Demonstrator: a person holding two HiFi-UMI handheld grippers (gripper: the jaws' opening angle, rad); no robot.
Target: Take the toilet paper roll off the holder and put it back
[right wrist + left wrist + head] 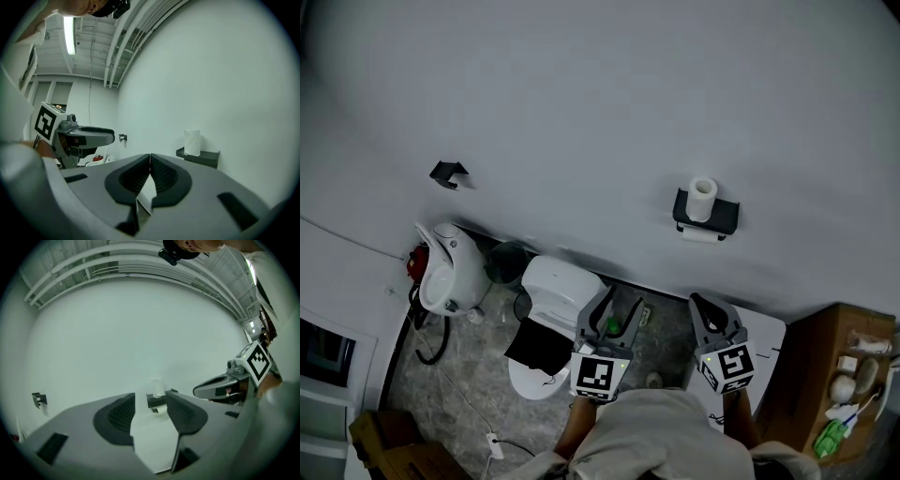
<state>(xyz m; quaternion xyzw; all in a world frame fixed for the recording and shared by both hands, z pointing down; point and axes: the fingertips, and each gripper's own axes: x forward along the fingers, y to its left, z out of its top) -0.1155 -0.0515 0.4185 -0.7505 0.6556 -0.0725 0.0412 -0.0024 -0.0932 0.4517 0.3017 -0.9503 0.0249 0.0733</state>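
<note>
1. Head view: the toilet paper roll [703, 197], a white cylinder, stands upright on the holder [719, 217]. The holder is a small black shelf fixed to a plain pale wall [581, 94]. A loose white sheet hangs under the shelf.
2. Head view, low in frame: the left hand-held gripper [617, 311] and the right hand-held gripper [708, 314] are both grey. Each carries a cube printed with a black-and-white square marker. Both are well apart from the roll.
3. Head view, surroundings: a glossy white toilet [558, 286] stands on a mottled grey floor [459, 394]. A wooden cabinet [825, 366] is at the right.
4. Left gripper view: the smooth grey jaws have black ribbed pads. They stand slightly apart with nothing between them. The roll and holder show through the gap, far off on the wall.
5. Right gripper view: the ribbed pads meet at the tips and clamp nothing. The roll sits upright on the holder to the right of the jaws, well apart from them.
</note>
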